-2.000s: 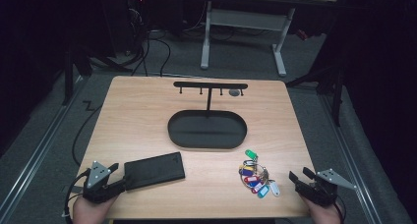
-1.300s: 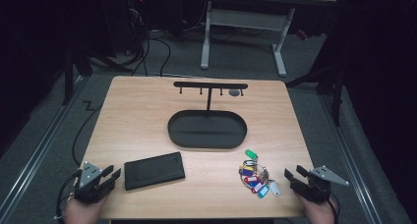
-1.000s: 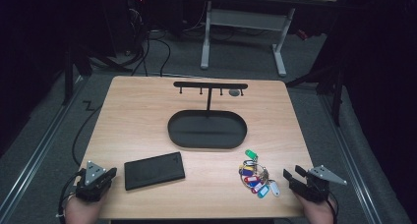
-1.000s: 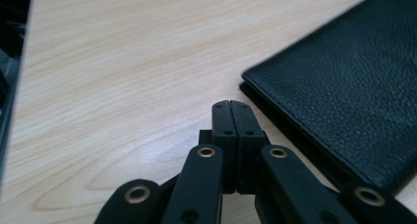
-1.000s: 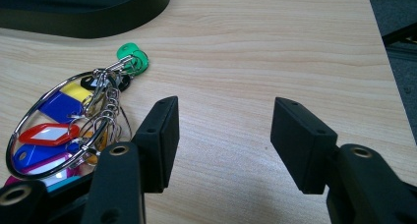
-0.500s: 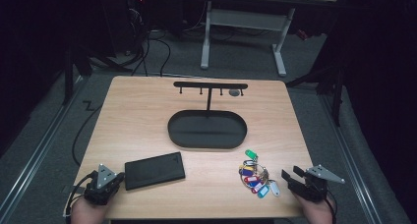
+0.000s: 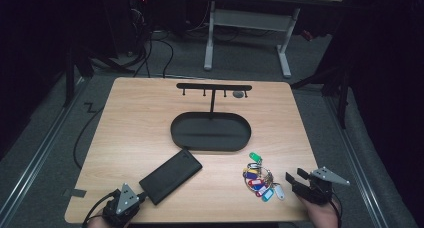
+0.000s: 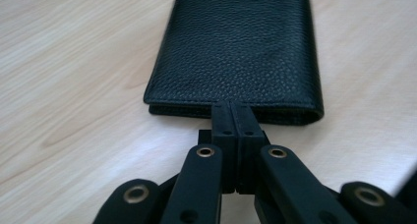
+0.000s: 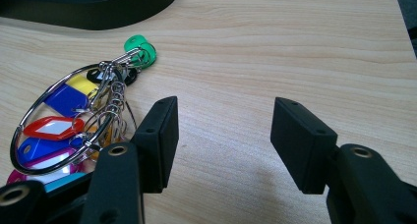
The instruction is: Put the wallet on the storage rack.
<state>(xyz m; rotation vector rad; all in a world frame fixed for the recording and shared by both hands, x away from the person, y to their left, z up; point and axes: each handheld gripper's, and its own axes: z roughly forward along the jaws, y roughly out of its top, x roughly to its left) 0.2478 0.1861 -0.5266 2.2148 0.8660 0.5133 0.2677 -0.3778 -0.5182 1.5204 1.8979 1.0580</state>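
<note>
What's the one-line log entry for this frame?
left gripper: shut, tips at black leather wallet edge | right gripper: open, empty, beside ring of coloured key tags | black oval tray: empty

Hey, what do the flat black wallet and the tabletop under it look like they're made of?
The flat black wallet looks like leather or a leather imitation: its matte surface has a fine pebbled grain, with a folded edge nearest the camera. The tabletop looks like light wood or wood-look laminate, smooth with long grain streaks; which one, the pictures leave open.
</note>
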